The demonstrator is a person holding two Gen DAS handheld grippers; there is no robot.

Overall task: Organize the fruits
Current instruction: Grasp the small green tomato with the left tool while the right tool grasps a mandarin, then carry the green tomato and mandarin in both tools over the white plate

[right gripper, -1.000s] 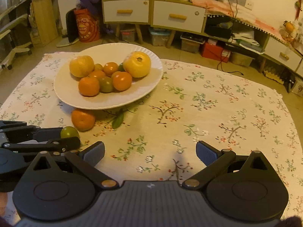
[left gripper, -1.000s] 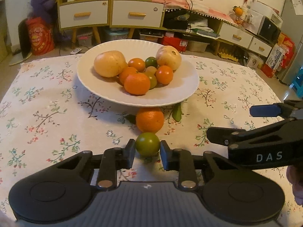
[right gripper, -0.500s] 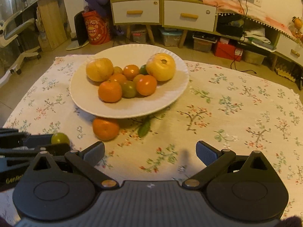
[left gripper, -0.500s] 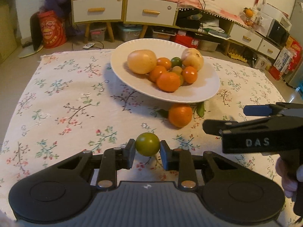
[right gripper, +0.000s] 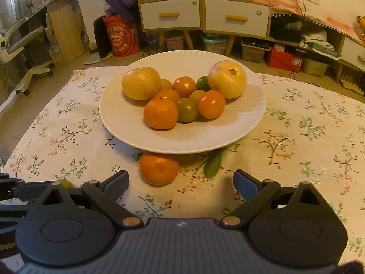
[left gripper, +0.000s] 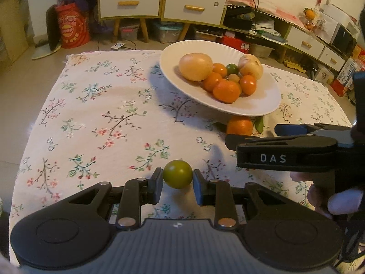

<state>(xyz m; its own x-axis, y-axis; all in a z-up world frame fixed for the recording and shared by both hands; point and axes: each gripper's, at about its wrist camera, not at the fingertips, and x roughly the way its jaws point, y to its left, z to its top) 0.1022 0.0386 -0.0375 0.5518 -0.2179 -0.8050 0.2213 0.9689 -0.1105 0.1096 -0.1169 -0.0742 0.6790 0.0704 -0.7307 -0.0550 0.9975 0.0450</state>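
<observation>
A floral tablecloth, white-drawered cabinet and red bag behind.

Both views look forward and steeply down along their own gripper's fingers, from close above the floral tablecloth. The left wrist view faces the cloth's left part, with the white plate pushed to the upper right of the frame and the right gripper entering at the right edge. The right wrist view faces the plate head-on, centred and nearer. Both share the plate, the loose orange before it, and the drawer cabinet along the top
</observation>
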